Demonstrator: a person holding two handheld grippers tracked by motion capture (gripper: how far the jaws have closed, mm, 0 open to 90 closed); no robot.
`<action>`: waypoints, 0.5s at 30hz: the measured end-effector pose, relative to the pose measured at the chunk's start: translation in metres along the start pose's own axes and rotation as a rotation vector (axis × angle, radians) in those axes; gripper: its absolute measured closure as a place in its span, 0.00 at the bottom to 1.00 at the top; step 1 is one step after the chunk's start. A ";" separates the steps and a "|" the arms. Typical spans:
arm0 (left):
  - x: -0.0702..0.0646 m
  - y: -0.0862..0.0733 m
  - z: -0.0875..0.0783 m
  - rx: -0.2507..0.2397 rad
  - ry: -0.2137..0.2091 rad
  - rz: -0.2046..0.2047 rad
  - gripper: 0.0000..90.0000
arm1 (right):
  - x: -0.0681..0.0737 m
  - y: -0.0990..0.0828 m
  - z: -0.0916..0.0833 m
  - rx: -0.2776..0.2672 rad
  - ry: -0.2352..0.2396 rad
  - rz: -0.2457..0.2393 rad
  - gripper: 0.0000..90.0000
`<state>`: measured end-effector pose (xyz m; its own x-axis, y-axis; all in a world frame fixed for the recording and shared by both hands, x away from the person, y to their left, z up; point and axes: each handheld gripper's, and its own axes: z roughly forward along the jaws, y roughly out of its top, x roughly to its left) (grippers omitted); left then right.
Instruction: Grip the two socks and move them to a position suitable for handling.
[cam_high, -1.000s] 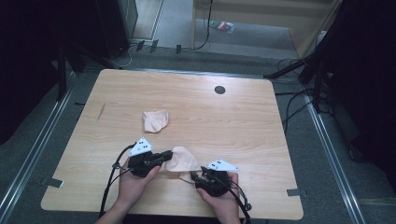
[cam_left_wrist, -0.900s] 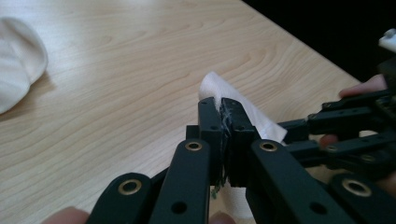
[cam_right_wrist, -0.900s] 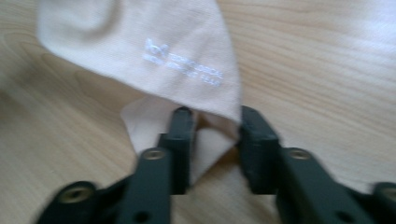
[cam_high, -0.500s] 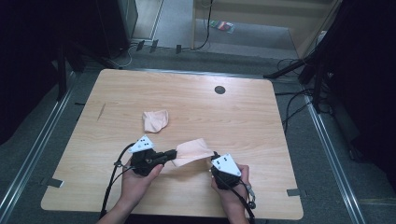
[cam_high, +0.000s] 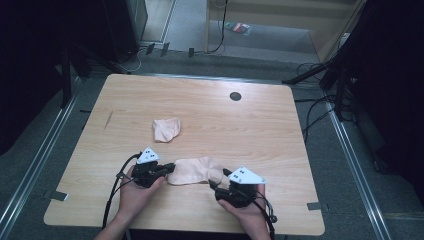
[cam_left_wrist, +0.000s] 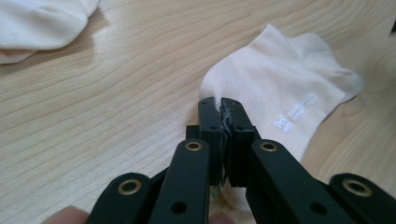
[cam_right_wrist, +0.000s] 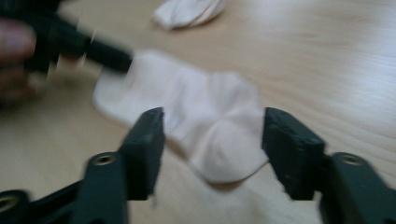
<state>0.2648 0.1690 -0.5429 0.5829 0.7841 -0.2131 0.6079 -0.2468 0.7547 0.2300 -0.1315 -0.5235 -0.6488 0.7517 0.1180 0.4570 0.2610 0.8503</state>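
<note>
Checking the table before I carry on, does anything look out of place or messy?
Only the far sock: it lies crumpled, apart from the near sock, which the left gripper pinches flat on the table. Nothing looks damaged.

Your path across the far half of the table (cam_high: 260, 125) lies open. The crumpled sock (cam_high: 166, 129) sits left of centre, well apart from both hands. Between your claws the flat sock (cam_high: 195, 171) blocks the near strip: the left claw (cam_high: 170, 168) clamps its edge, the right claw (cam_high: 222, 177) stands spread just short of its other end.
</note>
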 end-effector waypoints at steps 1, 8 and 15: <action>0.000 0.000 0.000 0.000 0.000 0.000 0.99 | -0.006 0.001 -0.001 -0.034 -0.011 0.067 0.51; 0.002 -0.002 0.003 0.023 0.011 0.011 0.99 | -0.029 -0.002 0.029 0.050 -0.168 0.182 0.59; 0.003 -0.004 0.003 0.023 0.011 0.010 0.99 | -0.014 0.001 0.050 0.104 -0.195 0.052 0.70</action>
<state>0.2656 0.1705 -0.5488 0.5829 0.7877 -0.1992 0.6145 -0.2671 0.7423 0.2699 -0.1116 -0.5497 -0.4980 0.8657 0.0502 0.5534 0.2727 0.7870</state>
